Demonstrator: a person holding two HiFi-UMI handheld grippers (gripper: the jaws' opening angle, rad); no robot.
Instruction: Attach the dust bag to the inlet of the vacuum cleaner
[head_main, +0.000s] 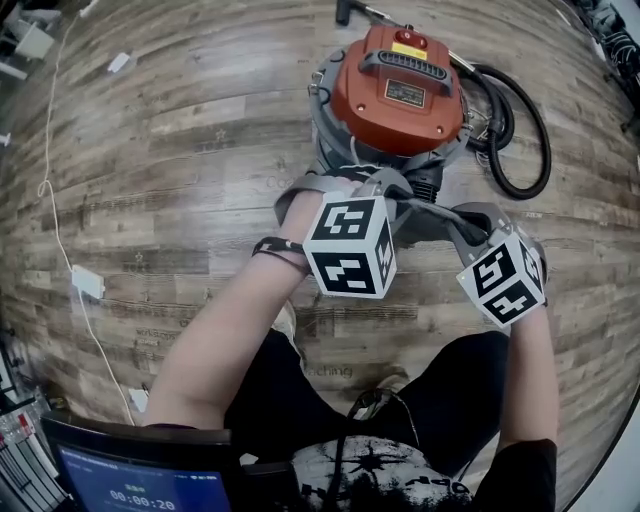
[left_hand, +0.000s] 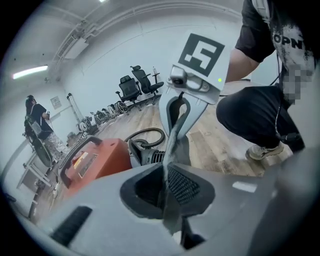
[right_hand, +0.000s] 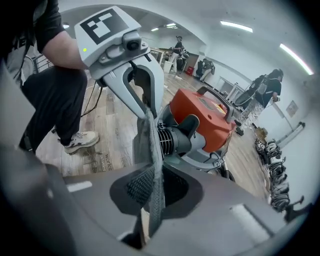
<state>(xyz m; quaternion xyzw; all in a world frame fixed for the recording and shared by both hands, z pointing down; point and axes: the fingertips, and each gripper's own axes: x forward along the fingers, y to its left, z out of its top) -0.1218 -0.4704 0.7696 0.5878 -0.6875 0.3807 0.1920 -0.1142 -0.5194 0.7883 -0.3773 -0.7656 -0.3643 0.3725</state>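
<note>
The vacuum cleaner (head_main: 398, 92) has an orange top and a grey drum and stands on the wood floor just beyond my hands. The grey dust bag (head_main: 428, 213) hangs stretched between both grippers in front of the drum. My left gripper (head_main: 385, 188) is shut on one edge of the dust bag (left_hand: 170, 150). My right gripper (head_main: 472, 226) is shut on the opposite edge of the dust bag (right_hand: 150, 145). In the right gripper view the vacuum's black ribbed inlet (right_hand: 174, 138) sits just behind the cloth, below the orange top (right_hand: 207, 116). The bag's opening is hidden.
A black hose (head_main: 522, 135) loops on the floor right of the vacuum. A white cable (head_main: 60, 215) with a small box (head_main: 87, 283) runs down the left. The person's legs crouch close behind the grippers. Office chairs (left_hand: 140, 85) and standing people line the far wall.
</note>
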